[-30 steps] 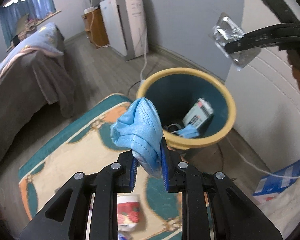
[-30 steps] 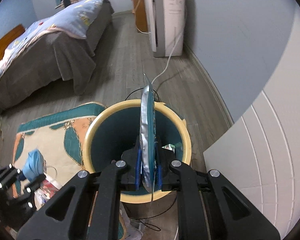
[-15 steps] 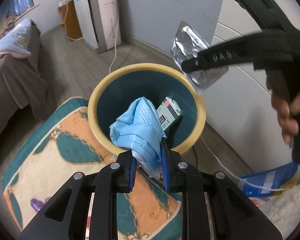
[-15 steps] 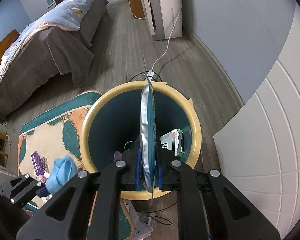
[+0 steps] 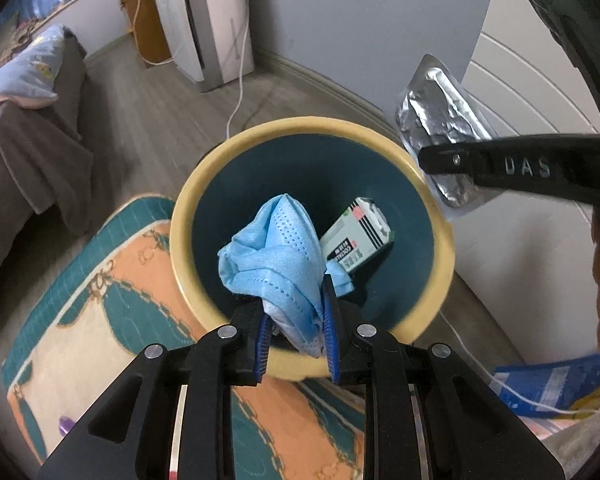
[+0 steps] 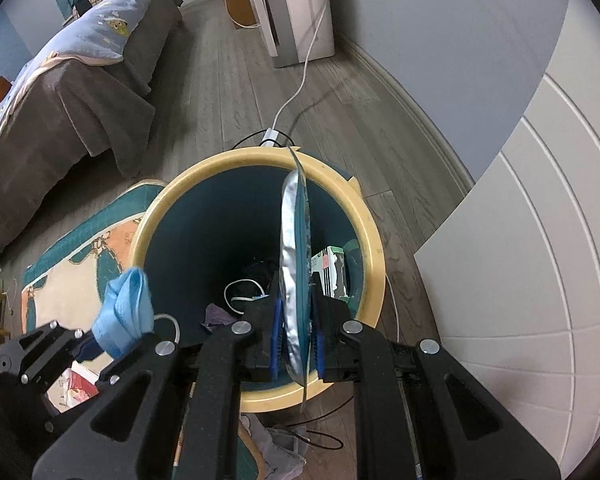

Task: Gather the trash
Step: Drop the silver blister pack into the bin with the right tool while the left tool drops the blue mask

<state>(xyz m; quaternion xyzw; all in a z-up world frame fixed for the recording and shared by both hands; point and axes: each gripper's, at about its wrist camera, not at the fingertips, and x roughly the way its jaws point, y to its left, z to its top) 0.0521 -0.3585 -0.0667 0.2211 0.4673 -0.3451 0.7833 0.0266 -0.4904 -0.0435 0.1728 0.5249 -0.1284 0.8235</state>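
A yellow-rimmed teal bin (image 5: 316, 125) stands on the floor, with a small printed box (image 5: 356, 240) and other scraps inside. My left gripper (image 5: 296, 332) hovers over the bin's near rim. Its jaws are opening, and a crumpled blue face mask (image 5: 276, 256) is still pinched between the pads. My right gripper (image 6: 296, 340) is shut on a flat silver foil wrapper (image 6: 294, 240), held edge-on over the bin's opening (image 6: 220, 168). In the left wrist view that wrapper (image 5: 440, 120) hangs above the bin's right rim. The mask (image 6: 126, 312) also shows in the right wrist view, at the lower left.
A patterned teal and orange rug (image 5: 100, 280) lies left of the bin. Behind it are a bed (image 6: 60, 100), a white appliance (image 5: 208, 20) and its cable (image 6: 300, 80). A white cabinet (image 6: 540, 240) stands close on the right, with a blue packet (image 5: 552, 380) at its foot.
My left gripper has carried the mask from over the rug to above the bin. The right gripper has sunk with the foil wrapper toward the bin's mouth.
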